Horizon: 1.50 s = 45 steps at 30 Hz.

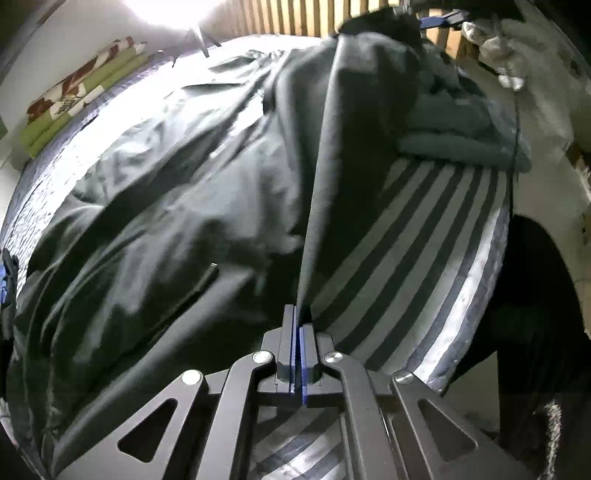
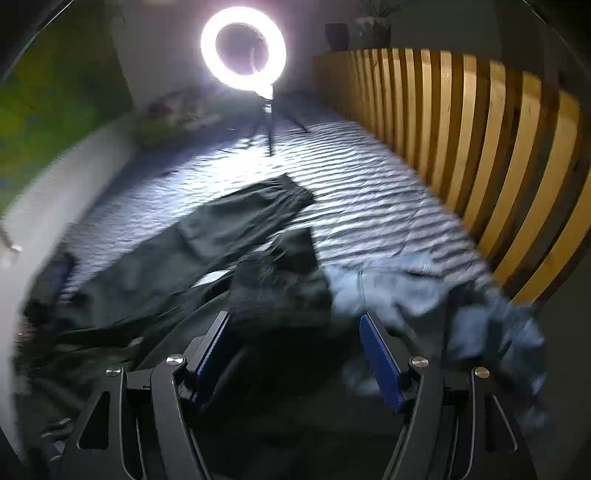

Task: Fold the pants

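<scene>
Pinching a taut pants (image 1: 332,177) fold, left hand-held gripper (image 1: 298,325) (wrist cam only); right hand-held gripper (image 2: 295,332) agape, empty.

Bedroom: striped bed (image 1: 424,236), ring light (image 2: 243,48)

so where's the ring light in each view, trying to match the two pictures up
Left wrist view: the ring light is only a blown-out glare at the top edge, left of centre.
Right wrist view: the ring light is a full glowing circle, top centre.
Shared landmark: the wooden slat wall, right of the light in both.
</scene>
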Each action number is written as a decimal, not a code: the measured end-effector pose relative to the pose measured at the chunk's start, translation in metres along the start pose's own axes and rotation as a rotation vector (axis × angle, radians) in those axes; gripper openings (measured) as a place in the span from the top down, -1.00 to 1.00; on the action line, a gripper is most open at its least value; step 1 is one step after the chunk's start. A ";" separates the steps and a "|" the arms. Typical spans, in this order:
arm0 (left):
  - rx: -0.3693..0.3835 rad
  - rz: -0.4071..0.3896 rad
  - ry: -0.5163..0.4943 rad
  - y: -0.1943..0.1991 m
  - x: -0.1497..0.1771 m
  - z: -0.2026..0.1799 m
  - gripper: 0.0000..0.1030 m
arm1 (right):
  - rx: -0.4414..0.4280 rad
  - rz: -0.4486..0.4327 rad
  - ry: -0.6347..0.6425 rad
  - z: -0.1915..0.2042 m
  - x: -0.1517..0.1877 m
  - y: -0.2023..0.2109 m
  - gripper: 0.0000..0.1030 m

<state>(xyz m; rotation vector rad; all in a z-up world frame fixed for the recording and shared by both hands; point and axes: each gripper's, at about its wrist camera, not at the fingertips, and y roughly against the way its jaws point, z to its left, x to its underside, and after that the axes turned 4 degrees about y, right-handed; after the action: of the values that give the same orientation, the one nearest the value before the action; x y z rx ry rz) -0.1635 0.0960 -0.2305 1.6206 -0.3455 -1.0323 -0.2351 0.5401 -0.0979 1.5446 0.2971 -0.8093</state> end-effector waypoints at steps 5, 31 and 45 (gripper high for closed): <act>-0.019 -0.076 -0.010 0.042 0.002 0.009 0.99 | -0.017 -0.022 -0.087 -0.030 -0.012 0.030 0.84; -0.086 0.024 0.116 -0.007 -0.025 0.100 -0.23 | -0.376 0.177 0.025 -0.016 0.062 0.054 0.22; -0.183 -0.291 0.534 0.124 0.069 0.167 -0.24 | -0.061 0.065 -0.089 -0.071 0.010 0.041 0.25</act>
<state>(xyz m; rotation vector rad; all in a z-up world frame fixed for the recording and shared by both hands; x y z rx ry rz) -0.2160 -0.1002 -0.1475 1.7341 0.3417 -0.7717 -0.1803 0.5977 -0.0767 1.4494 0.2040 -0.8083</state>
